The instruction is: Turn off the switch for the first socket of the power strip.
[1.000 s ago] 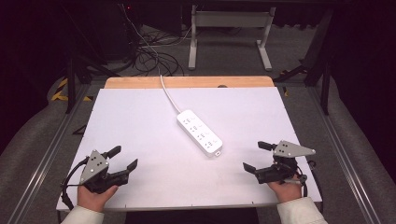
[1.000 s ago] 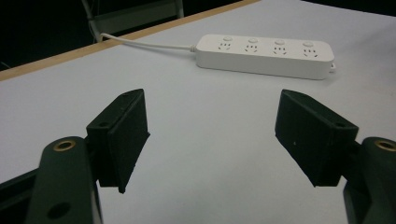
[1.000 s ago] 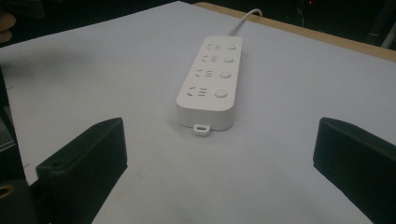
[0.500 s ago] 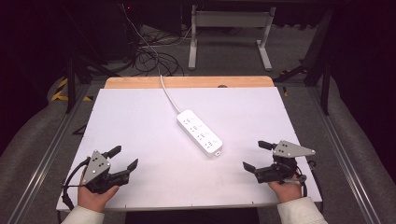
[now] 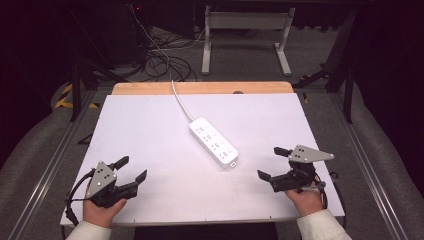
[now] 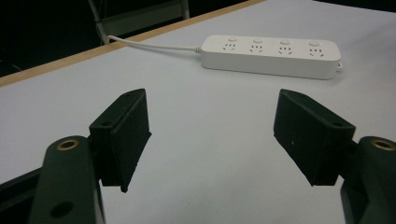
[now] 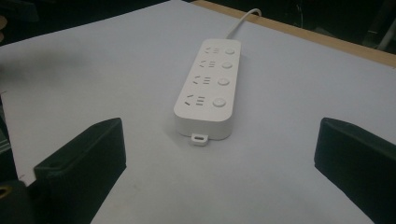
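- I see the white power strip (image 5: 213,142) lying flat near the middle of the table (image 5: 150,130), set at a slant, its cord (image 5: 181,102) running off the far edge.
- My left gripper (image 5: 131,169) rests at the near left corner, jaws spread wide and holding nothing (the strip sits well ahead of it in the left gripper view).
- My right gripper (image 5: 273,163) sits at the near right, jaws likewise spread and empty, with the strip's near end between them in the right gripper view, well apart.

A glossy white plastic power strip (image 5: 213,142) lies on the matte white table sheet (image 5: 150,130), whose far edge is pale wood; black gripper jaws.
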Demonstrator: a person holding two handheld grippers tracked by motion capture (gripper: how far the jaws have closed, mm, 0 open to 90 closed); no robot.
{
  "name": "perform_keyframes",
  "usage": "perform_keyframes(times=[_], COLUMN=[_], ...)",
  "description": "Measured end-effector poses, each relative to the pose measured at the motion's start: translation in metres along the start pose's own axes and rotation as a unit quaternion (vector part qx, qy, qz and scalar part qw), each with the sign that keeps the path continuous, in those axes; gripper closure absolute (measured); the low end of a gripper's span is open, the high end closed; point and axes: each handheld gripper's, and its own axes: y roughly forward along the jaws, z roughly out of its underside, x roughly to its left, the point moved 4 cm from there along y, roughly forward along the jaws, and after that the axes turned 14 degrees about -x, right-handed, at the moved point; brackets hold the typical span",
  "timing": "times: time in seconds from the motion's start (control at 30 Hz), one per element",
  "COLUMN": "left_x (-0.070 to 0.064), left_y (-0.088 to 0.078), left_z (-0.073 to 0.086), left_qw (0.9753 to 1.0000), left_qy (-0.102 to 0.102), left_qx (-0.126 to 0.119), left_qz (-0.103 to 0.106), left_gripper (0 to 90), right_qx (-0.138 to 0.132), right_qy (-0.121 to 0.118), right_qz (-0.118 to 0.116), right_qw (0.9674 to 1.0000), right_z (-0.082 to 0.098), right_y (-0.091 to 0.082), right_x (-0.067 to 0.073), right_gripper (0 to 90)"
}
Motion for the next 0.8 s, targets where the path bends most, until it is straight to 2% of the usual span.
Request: perform_keyframes(times=[0.13, 0.33, 0.63, 0.8], left_x=[-0.001, 0.0, 0.0, 0.001], left_y=[0.001, 0.0, 0.0, 0.0], left_z=[0.0, 0.0, 0.0, 0.001], left_qw=[1.0, 1.0, 1.0, 1.0], left_qy=[0.001, 0.0, -0.001, -0.002], left_qx=[0.0, -0.001, -0.001, 0.0], left_qz=[-0.001, -0.001, -0.002, -0.005], left_gripper=[27.0, 27.0, 27.2, 27.4], right_qx=[0.007, 0.001, 0.005, 0.004], right_qy=[-0.002, -0.002, -0.005, -0.003], right_qz=[-0.007, -0.02, -0.033, -0.039], right_qw=[0.9999, 0.9998, 0.9994, 0.9992], right_z=[-0.009, -0.023, -0.036, -0.037], right_y=[0.007, 0.017, 0.033, 0.041], right_x=[0.0, 0.001, 0.001, 0.001], right_gripper=[2.5, 2.4, 2.4, 1.9])
